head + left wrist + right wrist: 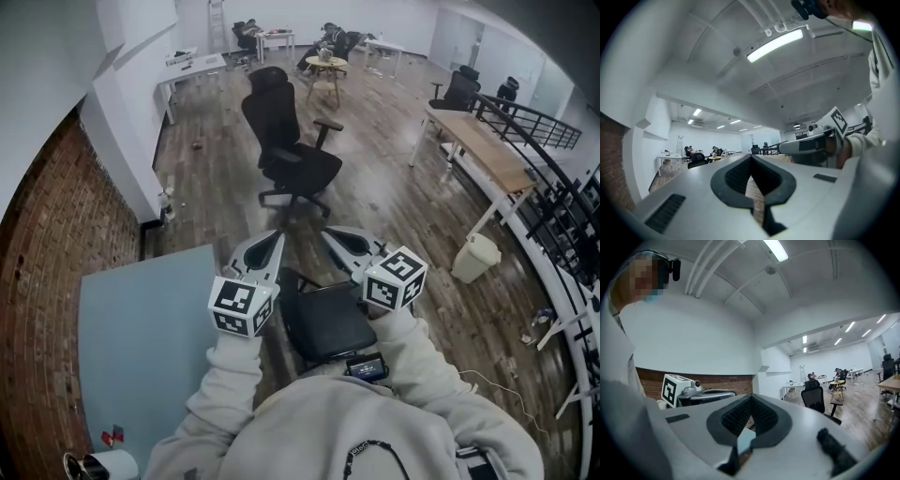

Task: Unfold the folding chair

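The black folding chair (323,323) stands on the wooden floor right in front of the person, its seat facing up; the arms hide part of it. Both grippers are held high above it, side by side and pointing level into the room, touching nothing. My left gripper (274,238) is shut and empty, with its jaws meeting in the left gripper view (751,158). My right gripper (330,232) is also shut with nothing in it, as the right gripper view (750,400) shows. Each gripper appears in the other's view: the right one (806,143), the left one (705,394).
A black office chair (291,150) stands on the floor ahead. A light blue mat (141,347) lies at the left beside a brick wall (47,253). At the right are a white bin (475,258), a long wooden desk (478,145) and a black railing (553,187).
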Action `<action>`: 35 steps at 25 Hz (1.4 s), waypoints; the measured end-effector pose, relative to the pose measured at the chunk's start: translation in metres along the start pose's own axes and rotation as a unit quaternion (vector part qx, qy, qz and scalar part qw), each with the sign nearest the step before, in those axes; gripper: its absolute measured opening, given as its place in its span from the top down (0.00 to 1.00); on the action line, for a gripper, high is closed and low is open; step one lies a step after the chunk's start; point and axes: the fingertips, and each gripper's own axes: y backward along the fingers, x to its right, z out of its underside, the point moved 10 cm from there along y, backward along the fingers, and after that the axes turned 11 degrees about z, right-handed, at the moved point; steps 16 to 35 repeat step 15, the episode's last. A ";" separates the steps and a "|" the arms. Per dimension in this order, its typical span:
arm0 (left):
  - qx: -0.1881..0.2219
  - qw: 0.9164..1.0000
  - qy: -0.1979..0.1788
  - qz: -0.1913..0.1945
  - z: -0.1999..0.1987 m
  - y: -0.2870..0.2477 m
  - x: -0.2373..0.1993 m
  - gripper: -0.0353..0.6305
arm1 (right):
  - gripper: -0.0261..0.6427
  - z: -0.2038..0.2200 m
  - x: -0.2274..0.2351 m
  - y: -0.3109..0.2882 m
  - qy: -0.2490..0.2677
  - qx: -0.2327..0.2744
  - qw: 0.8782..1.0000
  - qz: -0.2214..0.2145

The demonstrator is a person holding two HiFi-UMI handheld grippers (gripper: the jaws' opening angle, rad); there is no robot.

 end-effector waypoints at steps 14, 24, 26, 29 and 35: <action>0.025 0.999 -0.022 -0.007 -0.014 0.010 0.013 0.94 | 0.95 -0.009 -0.010 -0.005 0.002 0.017 0.999 -0.033; 0.027 0.999 -0.022 -0.008 -0.014 0.009 0.013 0.94 | 0.95 -0.010 -0.010 -0.006 0.004 0.018 0.999 -0.035; 0.027 0.999 -0.022 -0.008 -0.014 0.009 0.013 0.94 | 0.95 -0.010 -0.010 -0.006 0.004 0.018 0.999 -0.035; 0.027 0.999 -0.022 -0.008 -0.014 0.009 0.013 0.94 | 0.95 -0.010 -0.010 -0.006 0.004 0.018 0.999 -0.035; 0.027 0.999 -0.022 -0.008 -0.014 0.009 0.013 0.94 | 0.95 -0.010 -0.010 -0.006 0.004 0.018 0.999 -0.035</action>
